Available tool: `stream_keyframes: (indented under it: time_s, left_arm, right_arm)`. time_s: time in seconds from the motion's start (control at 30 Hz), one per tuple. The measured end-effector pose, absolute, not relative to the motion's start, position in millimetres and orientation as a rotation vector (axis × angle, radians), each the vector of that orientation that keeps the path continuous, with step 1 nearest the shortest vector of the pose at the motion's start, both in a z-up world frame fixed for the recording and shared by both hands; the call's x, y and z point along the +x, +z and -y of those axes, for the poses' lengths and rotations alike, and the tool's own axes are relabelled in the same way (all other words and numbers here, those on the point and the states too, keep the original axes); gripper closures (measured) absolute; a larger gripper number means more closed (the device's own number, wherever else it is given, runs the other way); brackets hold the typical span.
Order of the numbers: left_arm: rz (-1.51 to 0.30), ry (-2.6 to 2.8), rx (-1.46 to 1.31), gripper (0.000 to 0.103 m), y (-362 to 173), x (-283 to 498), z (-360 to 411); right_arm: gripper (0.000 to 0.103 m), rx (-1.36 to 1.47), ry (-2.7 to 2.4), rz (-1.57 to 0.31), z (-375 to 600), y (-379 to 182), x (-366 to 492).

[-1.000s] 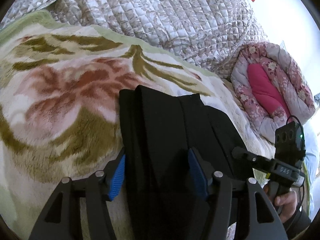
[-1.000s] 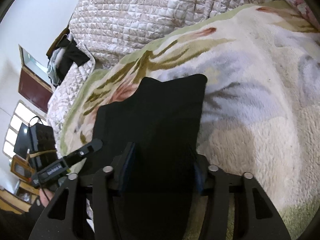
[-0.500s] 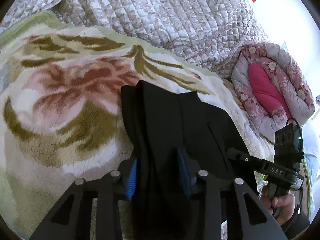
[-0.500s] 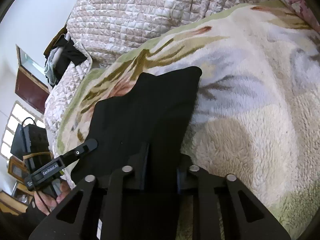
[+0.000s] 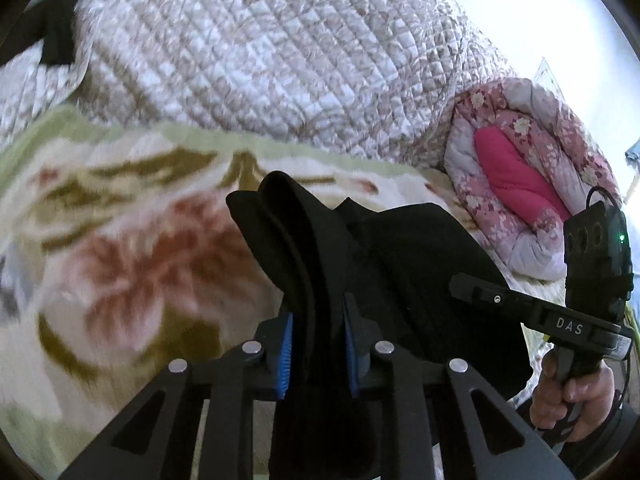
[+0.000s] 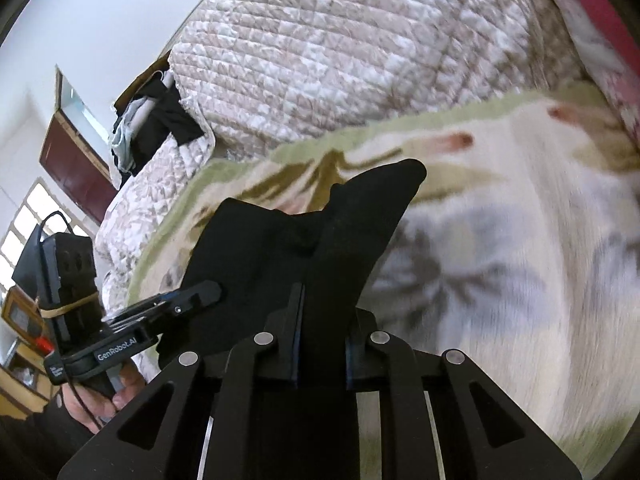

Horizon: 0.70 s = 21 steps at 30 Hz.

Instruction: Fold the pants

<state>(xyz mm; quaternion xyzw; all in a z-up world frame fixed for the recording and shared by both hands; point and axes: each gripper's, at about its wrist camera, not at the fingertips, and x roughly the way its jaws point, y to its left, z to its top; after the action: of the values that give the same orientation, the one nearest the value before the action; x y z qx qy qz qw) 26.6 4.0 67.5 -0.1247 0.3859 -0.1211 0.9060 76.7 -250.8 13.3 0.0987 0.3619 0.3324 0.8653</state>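
Observation:
The black pants [image 5: 404, 264] are lifted off a flowered fleece blanket [image 5: 120, 248], their far end curling up. My left gripper [image 5: 316, 352] is shut on the pants' near left edge, cloth bunched between its blue pads. My right gripper [image 6: 322, 344] is shut on the pants [image 6: 304, 248] at their near right edge. In the left wrist view the right gripper [image 5: 472, 288] shows at the right, held by a hand. In the right wrist view the left gripper [image 6: 200, 296] shows at the left.
A quilted beige bedspread [image 5: 280, 52] rises behind the blanket. A rolled pink flowered quilt [image 5: 528, 176] lies at the far right. Dark clothes [image 6: 160, 128] hang at the far left, by a window and a dark wood cabinet.
Both grippers have closed on the pants' near edge and lifted it. The pants have risen off the blanket and their far end now curls up.

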Motion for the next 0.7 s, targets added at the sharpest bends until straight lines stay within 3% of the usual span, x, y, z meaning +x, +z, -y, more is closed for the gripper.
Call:
stream_keyframes:
  time_s: [0.23, 0.4, 0.47, 0.53, 0.7]
  left_arm:
    - [-0.783, -0.240, -0.222, 0.080, 73, 90, -17]
    - [-0.805, -0.227, -0.214, 0.078, 47, 127, -29]
    - [-0.874, -0.203, -0.223, 0.073, 22, 140, -32]
    - [-0.910, -0.150, -0.252, 0.062, 4, 142, -42]
    - [-0.863, -0.089, -0.294, 0.062, 20, 121, -60]
  right_arm:
    - [0.088, 0.206, 0.696, -0.757, 233, 19, 142]
    - [0.087, 0.194, 0.648, -0.814, 226, -11, 184]
    - [0.084, 0.157, 0.594, -0.882, 225, -30, 196]
    - [0.070, 0.156, 0.569, -0.895, 231, -36, 197]
    - [0.068, 0.136, 0.482, -0.773, 251, -7, 175]
